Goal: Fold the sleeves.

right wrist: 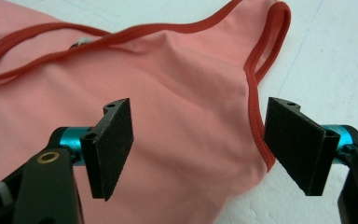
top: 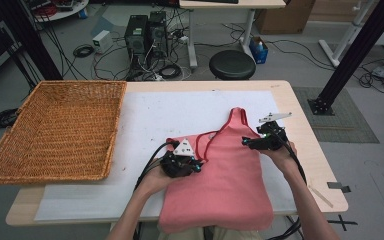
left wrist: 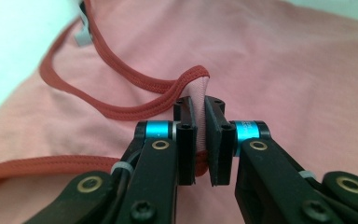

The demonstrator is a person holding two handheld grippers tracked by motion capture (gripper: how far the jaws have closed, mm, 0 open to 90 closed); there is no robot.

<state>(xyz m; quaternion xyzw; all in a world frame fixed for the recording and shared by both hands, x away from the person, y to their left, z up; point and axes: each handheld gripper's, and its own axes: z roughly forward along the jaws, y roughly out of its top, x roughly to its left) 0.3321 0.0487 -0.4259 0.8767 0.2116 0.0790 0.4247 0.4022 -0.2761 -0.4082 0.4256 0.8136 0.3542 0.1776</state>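
Observation:
A pink sleeveless top [top: 225, 170] with dark red trim lies on the white mat, its hem hanging over the near table edge. My left gripper [top: 198, 166] is shut on a pinched fold of the top [left wrist: 199, 95] at the red-trimmed strap near the neckline. My right gripper [top: 245, 142] hovers open over the top's right armhole edge. In the right gripper view the pads [right wrist: 114, 144] straddle pink fabric [right wrist: 186, 116], and the red trim [right wrist: 256, 126] runs beside the right pad. One strap [top: 237, 114] points toward the far side of the table.
A large wicker basket [top: 55, 130] stands at the table's left, partly over the edge. A white mat [top: 170, 110] covers the wooden table [top: 310, 140]. Beyond the table are a black stool [top: 232, 64], computer towers and cables on the floor.

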